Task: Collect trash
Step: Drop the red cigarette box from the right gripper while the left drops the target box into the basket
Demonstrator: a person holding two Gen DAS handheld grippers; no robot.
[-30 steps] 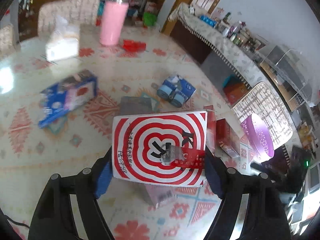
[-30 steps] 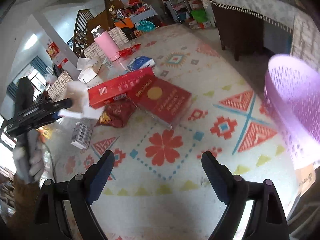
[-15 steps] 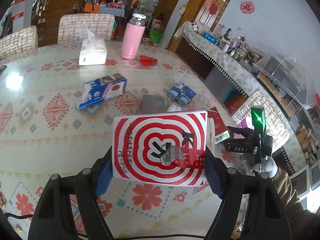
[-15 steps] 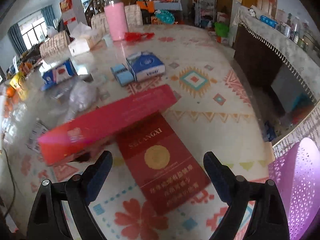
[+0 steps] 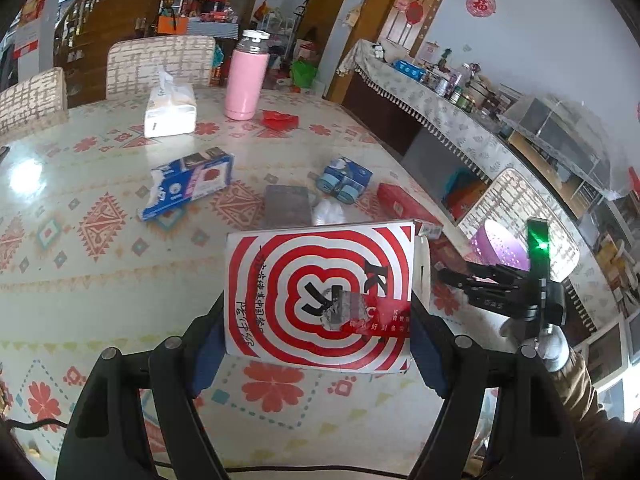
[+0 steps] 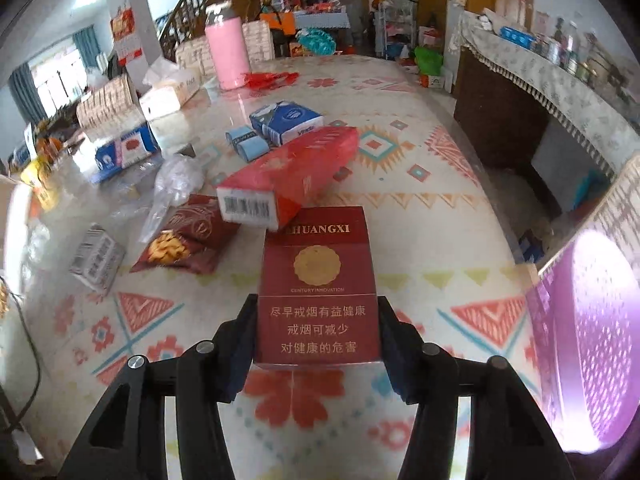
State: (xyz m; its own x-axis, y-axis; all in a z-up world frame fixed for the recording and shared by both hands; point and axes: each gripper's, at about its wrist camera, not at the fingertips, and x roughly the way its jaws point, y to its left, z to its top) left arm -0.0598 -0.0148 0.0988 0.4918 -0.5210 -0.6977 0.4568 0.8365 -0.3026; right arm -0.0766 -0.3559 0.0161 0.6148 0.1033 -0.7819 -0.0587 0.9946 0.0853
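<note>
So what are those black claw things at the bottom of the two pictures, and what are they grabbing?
They are two grabbers that a person holds, one in each hand. Each has a small camera looking along its two fingers, so each picture is a grabber's own view.

The left gripper holds a red-and-white swirl box. The right gripper has just closed its fingers on a dark red cigarette carton.

Everything lies on a table with a patterned cloth: a long red carton, a snack bag, blue tissue packs, a pink bottle. The purple basket beside the table is probably for the trash.
</note>
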